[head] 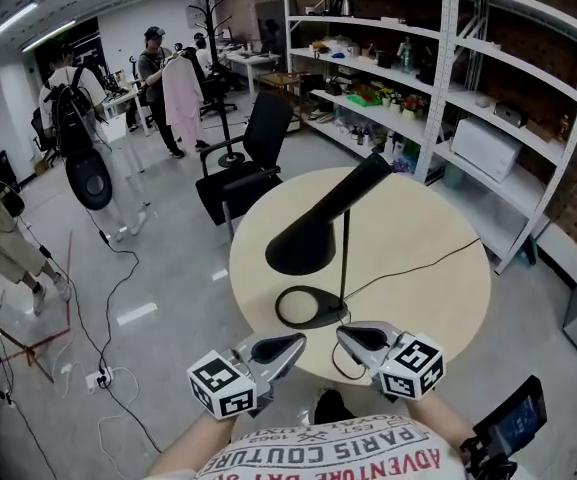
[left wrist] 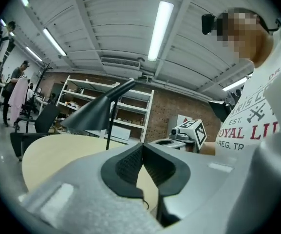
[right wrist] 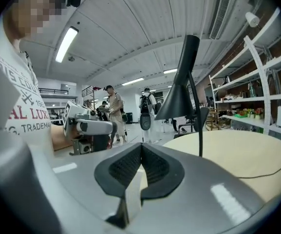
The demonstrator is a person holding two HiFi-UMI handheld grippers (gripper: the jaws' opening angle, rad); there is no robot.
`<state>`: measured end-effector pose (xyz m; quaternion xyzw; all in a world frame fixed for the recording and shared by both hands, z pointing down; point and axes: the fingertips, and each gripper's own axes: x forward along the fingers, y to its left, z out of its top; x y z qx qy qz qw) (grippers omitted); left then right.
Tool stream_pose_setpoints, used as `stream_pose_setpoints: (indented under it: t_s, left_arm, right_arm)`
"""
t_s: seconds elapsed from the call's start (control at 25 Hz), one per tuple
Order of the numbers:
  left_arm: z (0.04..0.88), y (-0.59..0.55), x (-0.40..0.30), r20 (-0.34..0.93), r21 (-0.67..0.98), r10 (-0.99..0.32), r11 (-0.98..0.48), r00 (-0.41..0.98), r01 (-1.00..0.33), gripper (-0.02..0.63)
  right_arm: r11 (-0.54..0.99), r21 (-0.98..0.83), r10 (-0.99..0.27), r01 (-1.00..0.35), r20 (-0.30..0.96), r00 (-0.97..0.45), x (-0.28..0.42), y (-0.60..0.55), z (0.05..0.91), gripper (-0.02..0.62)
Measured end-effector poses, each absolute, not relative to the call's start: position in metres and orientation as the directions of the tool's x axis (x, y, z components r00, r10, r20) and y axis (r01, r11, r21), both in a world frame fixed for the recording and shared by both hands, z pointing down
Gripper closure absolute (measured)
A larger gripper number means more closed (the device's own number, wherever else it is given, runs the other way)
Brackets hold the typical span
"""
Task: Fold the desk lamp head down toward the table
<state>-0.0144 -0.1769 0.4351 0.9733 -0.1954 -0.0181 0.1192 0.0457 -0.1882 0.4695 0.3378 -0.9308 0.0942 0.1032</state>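
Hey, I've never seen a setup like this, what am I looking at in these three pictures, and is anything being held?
No robot: a person holds a grey hand-held gripper in each hand. The head view looks down from the person's head, showing the left hand-held gripper and the right hand-held gripper at the near edge of the round beige table. The other two views come from cameras on each gripper, looking along its jaws. On the table stands a black desk lamp with a cone-shaped head and ring base. Both grippers are shut and empty.

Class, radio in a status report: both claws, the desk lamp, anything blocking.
Left claw shut, empty. Right claw shut, empty. Desk lamp stands untouched on table. Nothing blocking.
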Motion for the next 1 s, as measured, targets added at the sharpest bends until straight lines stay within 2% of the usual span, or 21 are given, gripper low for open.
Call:
stream_pose_setpoints:
  t_s: [0.24,1.0]
  left_arm:
    - [0.43,-0.136,0.001,0.053,0.214,-0.34,-0.915,0.939,-0.343,0.606]
    - [0.428,-0.109,0.019,0.089,0.208,-0.303,-0.926,0.949,-0.316,0.606]
  right_arm:
    - [0.794,-0.105,-0.564,-0.599,0.243,-0.79,0.041,-0.138,0.464,0.595]
    - [0.795,-0.101,-0.572,-0.598,0.202,-0.795,0.043,-0.107,0.452,0.595]
